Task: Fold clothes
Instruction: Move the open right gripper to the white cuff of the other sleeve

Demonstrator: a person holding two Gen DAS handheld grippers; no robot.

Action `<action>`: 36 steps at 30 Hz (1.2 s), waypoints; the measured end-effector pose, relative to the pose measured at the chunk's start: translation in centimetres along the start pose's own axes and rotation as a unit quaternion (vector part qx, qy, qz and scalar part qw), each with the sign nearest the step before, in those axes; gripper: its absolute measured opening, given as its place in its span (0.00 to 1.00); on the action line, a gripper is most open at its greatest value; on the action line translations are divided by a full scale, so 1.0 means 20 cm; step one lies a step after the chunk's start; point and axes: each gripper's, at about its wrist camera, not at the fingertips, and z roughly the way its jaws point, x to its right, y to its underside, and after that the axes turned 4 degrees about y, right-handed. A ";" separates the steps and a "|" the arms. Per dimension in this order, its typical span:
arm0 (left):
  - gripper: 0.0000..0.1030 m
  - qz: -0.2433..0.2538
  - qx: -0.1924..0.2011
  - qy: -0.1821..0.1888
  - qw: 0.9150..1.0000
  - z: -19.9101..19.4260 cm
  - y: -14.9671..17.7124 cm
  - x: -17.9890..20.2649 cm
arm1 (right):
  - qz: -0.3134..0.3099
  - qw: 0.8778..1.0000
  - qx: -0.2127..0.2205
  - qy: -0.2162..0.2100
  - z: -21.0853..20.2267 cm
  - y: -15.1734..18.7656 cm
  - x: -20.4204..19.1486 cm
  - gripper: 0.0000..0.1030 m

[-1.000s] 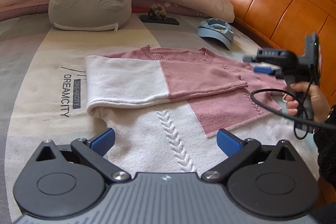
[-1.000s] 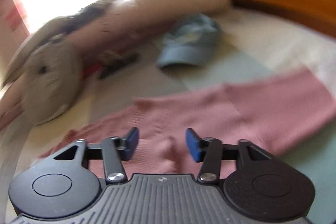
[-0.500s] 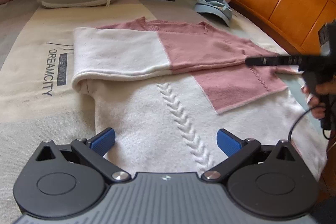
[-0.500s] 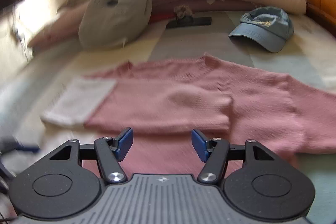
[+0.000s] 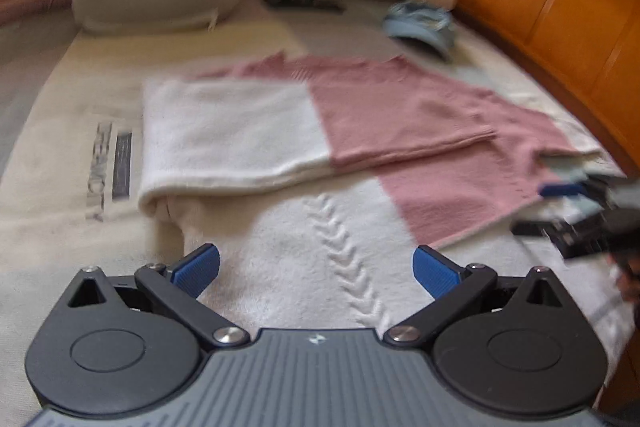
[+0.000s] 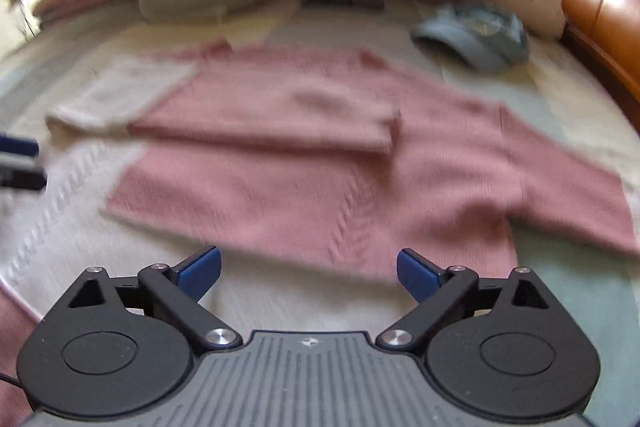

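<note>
Left wrist view: the left gripper (image 5: pixel 316 267) has dropped closer over the white hem of the pink-and-white sweater (image 5: pixel 320 163) lying on the bed (image 5: pixel 60 147), fingers wide apart, empty. Right wrist view: the right gripper (image 6: pixel 308 267) swung round square to the sweater, fingers opening, nothing between them. Looks like a two-handed hem grab next.

Knitted sweater (image 5: pixel 332 259), glossy wooden headboard (image 5: pixel 560 7)
</note>
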 end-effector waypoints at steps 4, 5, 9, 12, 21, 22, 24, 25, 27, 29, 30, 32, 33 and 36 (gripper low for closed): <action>0.99 0.028 -0.002 -0.022 0.999 0.00 0.02 0.08 | 0.027 1.000 -0.014 -0.005 -0.03 0.07 0.08 1.00; 0.99 0.032 -0.002 -0.026 0.999 -0.01 0.02 0.10 | 0.036 0.999 -0.008 -0.007 -0.06 0.07 0.11 1.00; 0.99 0.041 0.015 -0.035 0.998 -0.06 -0.02 0.21 | 0.081 0.996 0.028 0.002 -0.12 0.03 0.34 1.00; 0.99 0.040 0.035 -0.035 0.998 -0.09 -0.08 0.31 | 0.106 0.992 0.059 0.018 -0.10 -0.05 0.53 1.00; 0.99 0.062 0.036 -0.038 0.997 -0.02 -0.14 0.59 | 0.145 0.987 0.065 0.014 0.22 -0.14 0.90 1.00; 0.99 0.063 0.029 -0.043 0.997 0.00 -0.14 0.61 | 0.147 0.987 0.070 0.008 0.19 -0.12 0.93 1.00; 0.99 0.063 0.020 -0.050 0.997 0.01 -0.13 0.63 | 0.150 0.985 0.081 -0.004 0.15 -0.08 0.98 1.00; 0.99 0.060 0.020 -0.047 0.997 0.02 -0.14 0.64 | 0.152 0.985 0.087 -0.010 0.13 -0.06 1.01 1.00; 0.99 0.057 0.020 -0.038 0.997 0.04 -0.15 0.67 | 0.161 0.981 0.106 -0.011 0.09 -0.03 1.10 1.00; 0.99 0.058 0.019 -0.031 0.998 0.06 -0.16 0.71 | 0.181 0.977 0.109 0.004 0.09 -0.02 1.21 1.00; 0.99 0.060 0.017 -0.028 0.998 0.07 -0.16 0.73 | 0.193 0.976 0.103 0.014 0.10 -0.01 1.27 1.00; 0.99 0.070 0.011 -0.024 0.997 0.08 -0.16 0.78 | 0.216 0.971 0.106 0.019 0.11 0.03 1.38 1.00; 0.99 0.074 0.008 -0.022 0.997 0.09 -0.16 0.80 | 0.226 0.968 0.111 0.018 0.11 0.05 1.43 1.00; 0.99 0.072 0.000 -0.013 0.997 0.08 -0.14 0.85 | 0.276 0.952 0.129 0.010 0.06 0.10 1.58 1.00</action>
